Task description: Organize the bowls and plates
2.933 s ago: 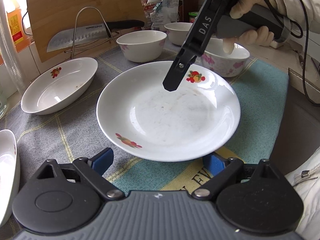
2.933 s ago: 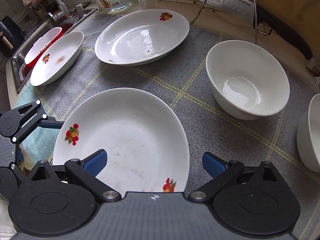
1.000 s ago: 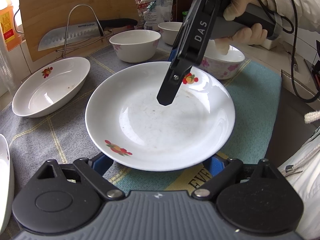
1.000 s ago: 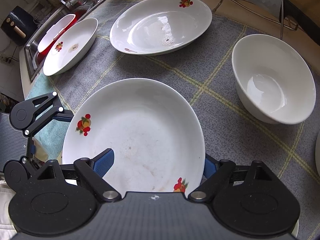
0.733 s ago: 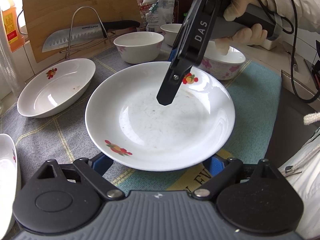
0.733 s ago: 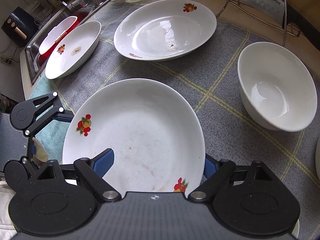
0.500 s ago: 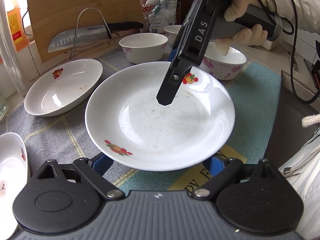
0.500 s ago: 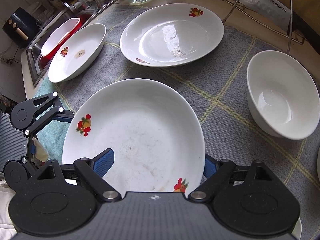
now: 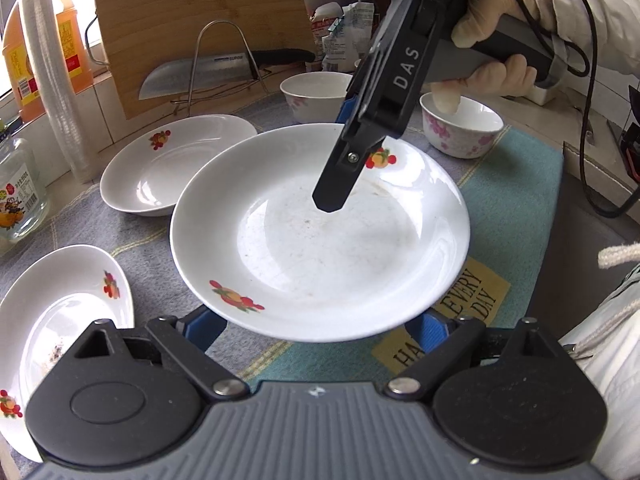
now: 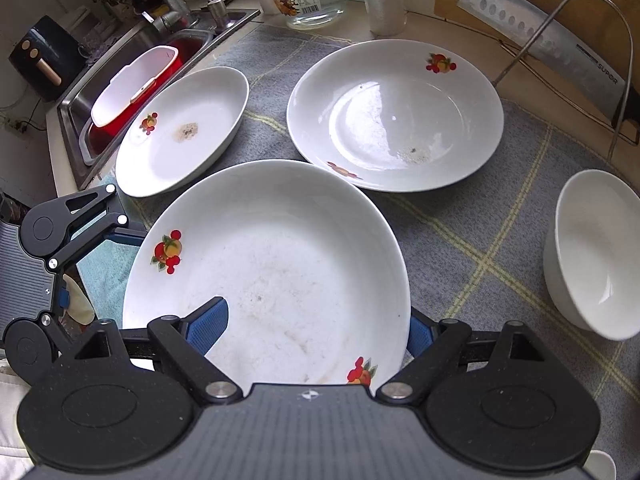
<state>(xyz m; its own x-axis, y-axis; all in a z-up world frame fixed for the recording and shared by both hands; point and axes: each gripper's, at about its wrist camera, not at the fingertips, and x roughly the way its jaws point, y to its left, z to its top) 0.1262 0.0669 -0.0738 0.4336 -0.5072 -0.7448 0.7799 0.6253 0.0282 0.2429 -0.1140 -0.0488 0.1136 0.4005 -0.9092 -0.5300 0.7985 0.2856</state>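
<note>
both grippers are carrying the large plate (image 9: 320, 248) up off the mat (image 9: 516, 200) and leftward, nearer the two other plates (image 10: 394, 114). left gripper (image 9: 316, 326) is clamping the near rim, fingers wide; right gripper (image 10: 318, 326) is clamping the far rim, one finger over it, the person's gloved hand (image 9: 492, 68) angling it down. beyond, bowls (image 9: 316, 94), a knife (image 9: 224, 70) and a cutting board (image 9: 192, 12) are standing clear.
</note>
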